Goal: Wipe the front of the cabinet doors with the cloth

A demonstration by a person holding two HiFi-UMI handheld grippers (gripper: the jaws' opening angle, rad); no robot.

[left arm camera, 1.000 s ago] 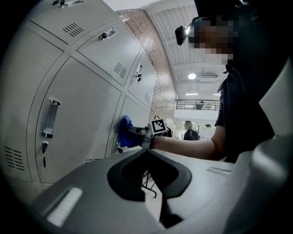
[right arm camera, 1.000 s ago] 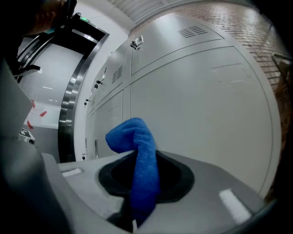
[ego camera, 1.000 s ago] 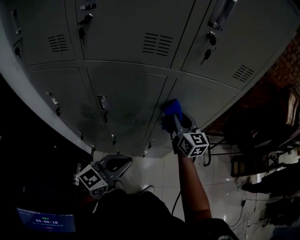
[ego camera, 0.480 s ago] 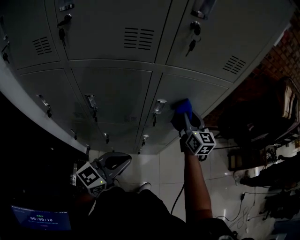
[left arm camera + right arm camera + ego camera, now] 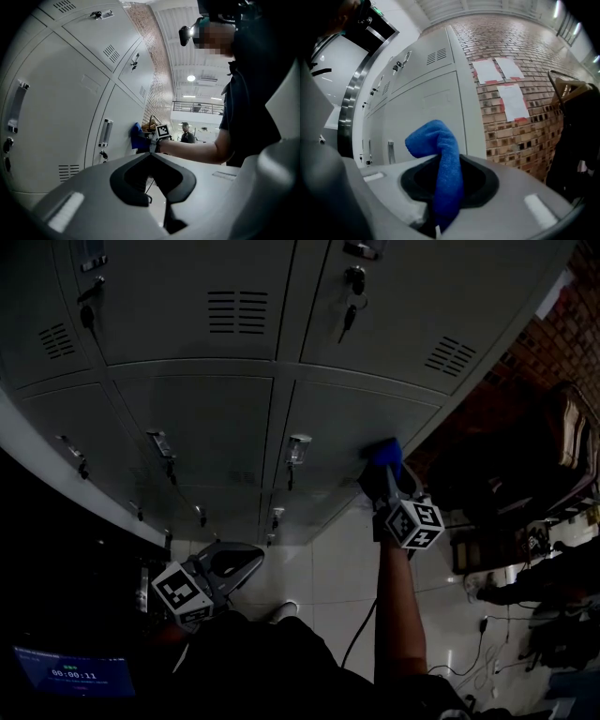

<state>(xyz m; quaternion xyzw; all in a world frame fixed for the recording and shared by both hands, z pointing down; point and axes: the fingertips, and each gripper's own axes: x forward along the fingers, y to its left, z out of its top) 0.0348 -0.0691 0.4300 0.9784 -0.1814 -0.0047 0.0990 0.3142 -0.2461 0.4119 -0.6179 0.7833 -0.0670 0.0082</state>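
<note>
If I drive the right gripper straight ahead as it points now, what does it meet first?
The cabinet door, through the blue cloth clamped in the right gripper. The cloth seems to be at the door's right edge, though depth is unclear.

The left gripper [image 5: 247, 561] and right gripper [image 5: 382, 474] are pale grey moulded shells, each bearing a white cube [image 5: 417, 524] of black square markers. The person wears a dark short-sleeved shirt [image 5: 251, 93] and a black head-mounted camera rig [image 5: 191, 32]. A thin black cable [image 5: 359, 638] runs beside the right arm.

The cloth [image 5: 440, 173] is blue, the cabinet doors [image 5: 356, 427] pale grey, the brick wall [image 5: 506, 136] red-brown with white sheets [image 5: 513, 101].
</note>
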